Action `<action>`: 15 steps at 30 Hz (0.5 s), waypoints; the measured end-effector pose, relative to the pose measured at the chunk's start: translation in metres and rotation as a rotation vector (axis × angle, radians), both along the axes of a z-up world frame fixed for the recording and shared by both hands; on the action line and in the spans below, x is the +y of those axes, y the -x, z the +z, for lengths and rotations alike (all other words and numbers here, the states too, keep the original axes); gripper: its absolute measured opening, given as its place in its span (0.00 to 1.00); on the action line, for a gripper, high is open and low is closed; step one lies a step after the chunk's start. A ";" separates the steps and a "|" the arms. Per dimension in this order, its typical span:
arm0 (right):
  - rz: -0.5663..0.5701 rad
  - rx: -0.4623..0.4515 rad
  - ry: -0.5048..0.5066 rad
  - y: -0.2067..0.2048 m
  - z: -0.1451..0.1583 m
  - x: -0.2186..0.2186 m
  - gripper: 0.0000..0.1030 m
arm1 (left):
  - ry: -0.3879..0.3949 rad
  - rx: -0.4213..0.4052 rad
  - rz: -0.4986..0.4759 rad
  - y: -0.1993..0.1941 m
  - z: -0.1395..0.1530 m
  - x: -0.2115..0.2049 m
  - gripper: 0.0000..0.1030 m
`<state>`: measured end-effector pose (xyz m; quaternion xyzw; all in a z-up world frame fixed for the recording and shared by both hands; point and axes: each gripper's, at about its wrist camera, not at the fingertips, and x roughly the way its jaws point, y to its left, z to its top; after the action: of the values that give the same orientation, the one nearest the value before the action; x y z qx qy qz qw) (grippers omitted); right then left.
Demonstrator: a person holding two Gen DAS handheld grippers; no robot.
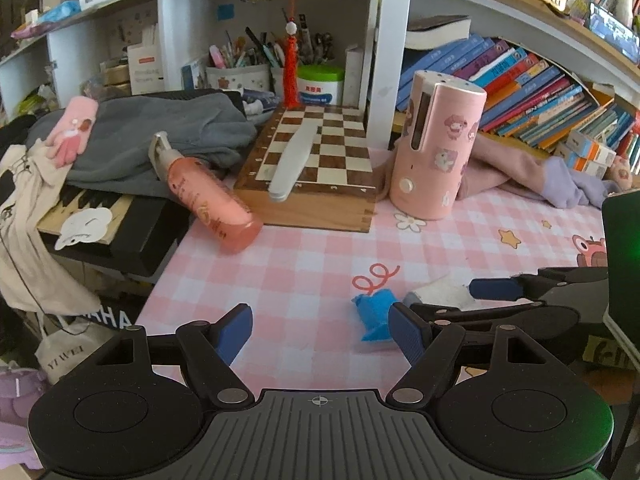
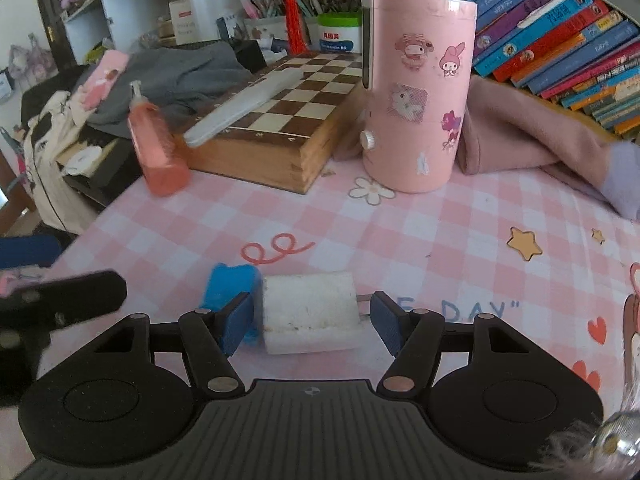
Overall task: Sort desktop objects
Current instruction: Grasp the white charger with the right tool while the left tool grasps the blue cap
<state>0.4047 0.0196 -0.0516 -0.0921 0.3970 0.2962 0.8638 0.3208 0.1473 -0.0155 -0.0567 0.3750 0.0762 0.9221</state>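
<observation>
Right hand-held gripper [image 2: 312, 322] wide open, straddling white charger [image 2: 310, 312]

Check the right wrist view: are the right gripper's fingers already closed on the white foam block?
No: the right gripper is open, its fingers standing apart on either side of the white foam block.

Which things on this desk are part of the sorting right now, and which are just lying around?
In play:
white charger block, between the open fingers of the right hand-held gripper
blue item beside it
left hand-held gripper, open, nothing in it

Lying about, probably for later:
pink spray bottle
chessboard box
pink cylinder
books
grey cloth
</observation>
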 end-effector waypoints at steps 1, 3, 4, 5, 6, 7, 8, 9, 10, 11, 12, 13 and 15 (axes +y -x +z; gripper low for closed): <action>0.002 -0.008 0.008 -0.001 -0.001 0.000 0.61 | -0.003 0.003 -0.005 -0.002 -0.001 -0.001 0.75; -0.002 -0.002 0.011 -0.004 -0.004 -0.002 0.62 | -0.012 0.010 -0.018 -0.006 -0.005 -0.005 0.75; -0.008 0.007 0.018 -0.007 -0.007 -0.003 0.62 | -0.013 0.014 -0.025 -0.009 -0.006 -0.006 0.75; -0.016 0.023 0.026 -0.009 -0.011 -0.003 0.62 | -0.013 0.017 -0.032 -0.010 -0.008 -0.007 0.75; -0.026 0.032 0.022 -0.011 -0.013 -0.004 0.63 | -0.013 0.022 -0.041 -0.013 -0.010 -0.009 0.75; -0.029 0.021 0.013 -0.011 -0.014 -0.006 0.62 | -0.016 0.027 -0.048 -0.015 -0.011 -0.011 0.75; -0.026 0.018 0.015 -0.010 -0.014 -0.008 0.61 | -0.019 0.030 -0.054 -0.017 -0.012 -0.012 0.75; -0.029 0.018 0.019 -0.010 -0.013 -0.009 0.61 | -0.018 0.033 -0.058 -0.019 -0.014 -0.013 0.75; -0.041 0.021 0.019 -0.010 -0.013 -0.012 0.61 | -0.017 0.038 -0.064 -0.021 -0.015 -0.014 0.75; -0.053 0.024 0.017 -0.010 -0.012 -0.015 0.61 | -0.017 0.042 -0.068 -0.024 -0.017 -0.015 0.75; -0.069 0.026 0.018 -0.010 -0.012 -0.020 0.61 | -0.017 0.045 -0.073 -0.026 -0.019 -0.017 0.75; -0.090 0.025 0.020 -0.010 -0.011 -0.026 0.60 | -0.016 0.049 -0.079 -0.029 -0.021 -0.018 0.75; -0.125 0.025 0.026 -0.010 -0.009 -0.036 0.60 | -0.012 0.055 -0.093 -0.034 -0.026 -0.022 0.75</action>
<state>0.4145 -0.0163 -0.0610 -0.0745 0.4165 0.2376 0.8744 0.3552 0.1251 -0.0414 -0.0317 0.4022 0.0370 0.9142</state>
